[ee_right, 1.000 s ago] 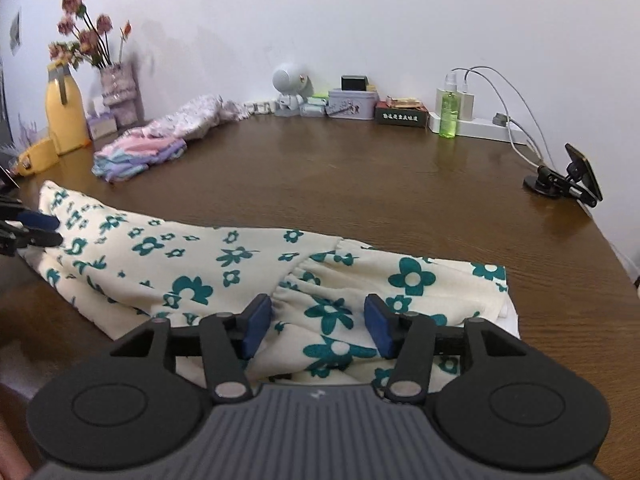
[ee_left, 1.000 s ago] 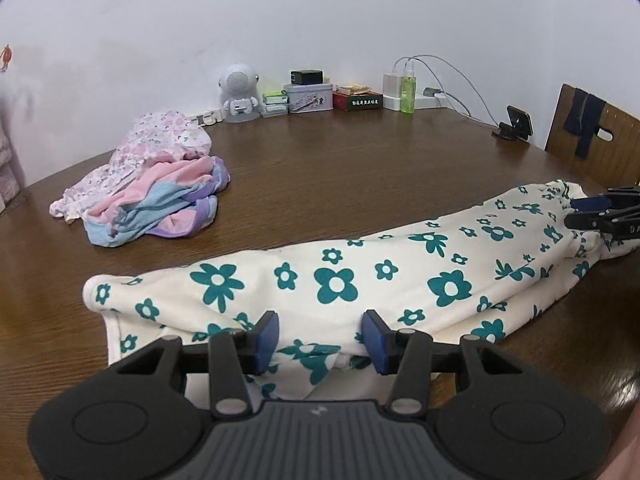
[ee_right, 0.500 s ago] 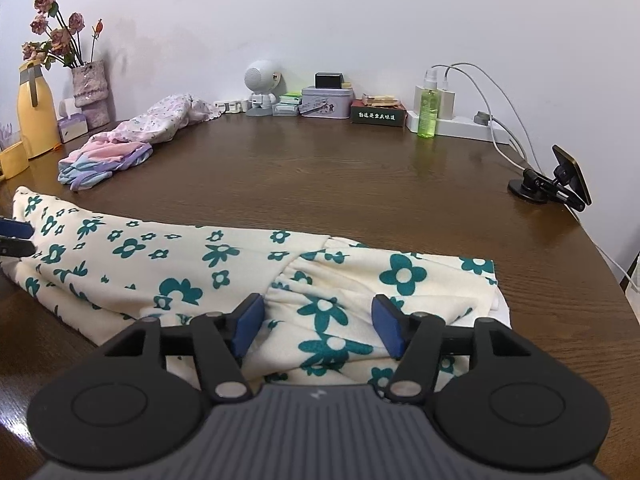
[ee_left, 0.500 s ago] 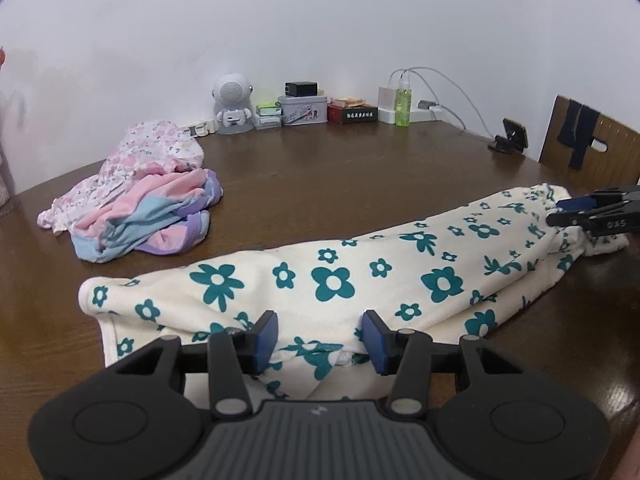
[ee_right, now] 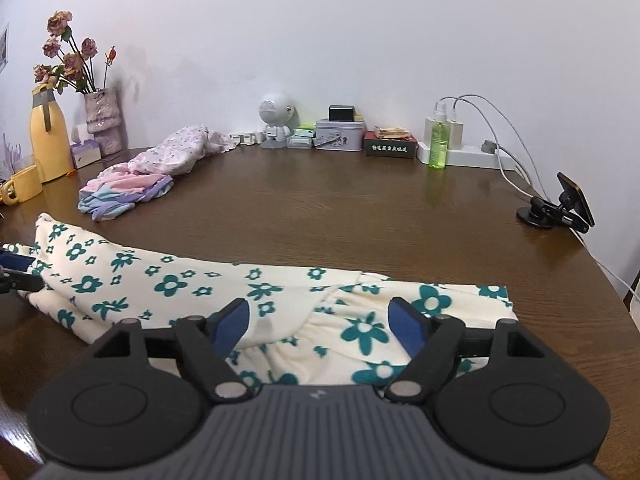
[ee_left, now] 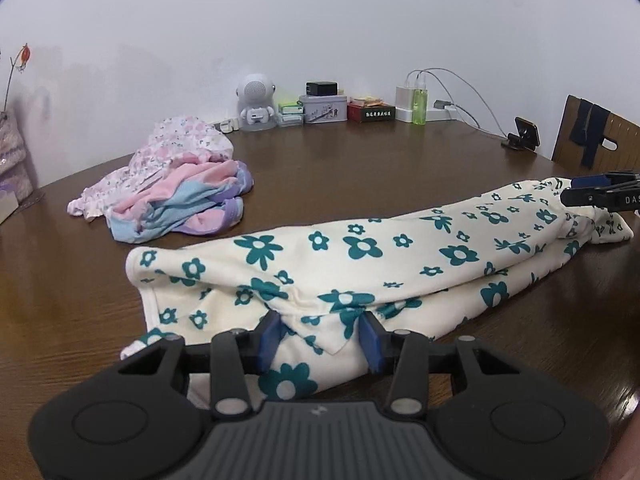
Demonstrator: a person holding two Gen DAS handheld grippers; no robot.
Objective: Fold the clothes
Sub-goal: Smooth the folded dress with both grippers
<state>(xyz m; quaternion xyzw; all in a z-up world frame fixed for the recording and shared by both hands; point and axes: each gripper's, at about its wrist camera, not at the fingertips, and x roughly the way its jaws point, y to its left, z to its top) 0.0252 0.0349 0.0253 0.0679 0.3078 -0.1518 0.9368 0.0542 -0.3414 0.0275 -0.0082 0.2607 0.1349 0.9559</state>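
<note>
The cream cloth garment printed with teal flowers (ee_left: pixel 360 256) lies folded lengthwise across the near part of the round brown wooden table (ee_right: pixel 340 204). The left gripper (ee_left: pixel 320 334) clenches a bunched fold at one end; the right gripper (ee_right: pixel 320 320), jaws just widened, stands released over the other. Only the right view shows one yellow flask (ee_right: pixel 48 136); only the left shows one wooden chair (ee_left: pixel 596 144). Two crumpled pastel clothes (ee_left: pixel 172 192) lie apart, bare tabletop between.

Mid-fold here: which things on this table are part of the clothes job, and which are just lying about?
Job:
- flowered cream garment
- left gripper, fabric bunched between its jaws
- right gripper, jaws just opening, off the cloth
- pink and blue clothes pile

Lying about:
- green spray bottle
- white speaker figure
- yellow flask
- phone holder
</note>
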